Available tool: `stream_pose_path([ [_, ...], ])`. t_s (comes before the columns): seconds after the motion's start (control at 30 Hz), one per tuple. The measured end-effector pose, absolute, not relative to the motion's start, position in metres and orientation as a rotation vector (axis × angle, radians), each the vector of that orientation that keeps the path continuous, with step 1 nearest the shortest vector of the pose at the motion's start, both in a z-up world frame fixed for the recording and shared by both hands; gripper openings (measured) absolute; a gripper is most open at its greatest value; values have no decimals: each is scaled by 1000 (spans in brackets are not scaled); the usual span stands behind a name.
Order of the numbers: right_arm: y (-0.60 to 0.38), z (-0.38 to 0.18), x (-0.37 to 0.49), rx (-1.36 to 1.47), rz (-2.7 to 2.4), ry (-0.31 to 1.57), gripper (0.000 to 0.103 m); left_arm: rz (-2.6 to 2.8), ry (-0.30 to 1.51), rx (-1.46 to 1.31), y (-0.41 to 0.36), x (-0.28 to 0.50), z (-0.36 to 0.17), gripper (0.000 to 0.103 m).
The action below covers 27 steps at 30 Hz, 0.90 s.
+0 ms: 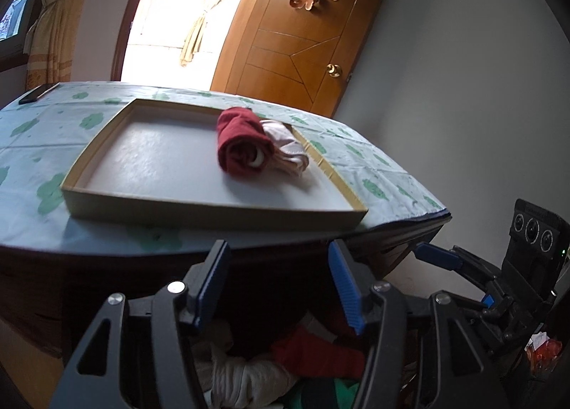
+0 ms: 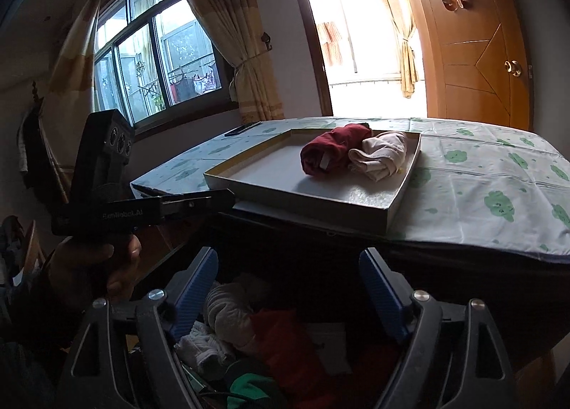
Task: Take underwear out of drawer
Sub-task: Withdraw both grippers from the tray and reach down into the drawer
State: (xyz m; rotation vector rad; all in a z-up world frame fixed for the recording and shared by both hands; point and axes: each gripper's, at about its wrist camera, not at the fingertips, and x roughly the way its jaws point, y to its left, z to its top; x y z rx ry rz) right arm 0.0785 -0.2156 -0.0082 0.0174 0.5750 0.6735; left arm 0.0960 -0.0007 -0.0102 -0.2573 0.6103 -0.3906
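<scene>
both grippers (image 1: 279, 288) (image 2: 288, 288) apparently open, empty

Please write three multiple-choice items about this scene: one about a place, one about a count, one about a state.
1. Where does the dark red rolled garment lie?
A. in the shallow tray on the table
B. on the floor
C. on the windowsill

2. How many rolled garments lie in the tray?
A. none
B. two
C. five

3. How does the right claw stand?
A. shut on a green garment
B. shut on the tray
C. open, holding nothing

Answers:
1. A, it rests on the tray's white floor.
2. B, the red one and a cream garment touch side by side.
3. C, its blue pads stand apart above the open drawer of clothes, touching nothing.
</scene>
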Motion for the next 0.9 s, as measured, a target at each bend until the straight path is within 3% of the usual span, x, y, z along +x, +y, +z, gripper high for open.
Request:
stream_pose_path([
  [0.37, -220, -22, 44, 17, 670, 623, 83, -286, 621, -226, 23, 53, -42, 67],
  [0.9, -210, -65, 56, -109, 651, 770, 83, -235, 741, -182, 28, 46, -78, 68],
])
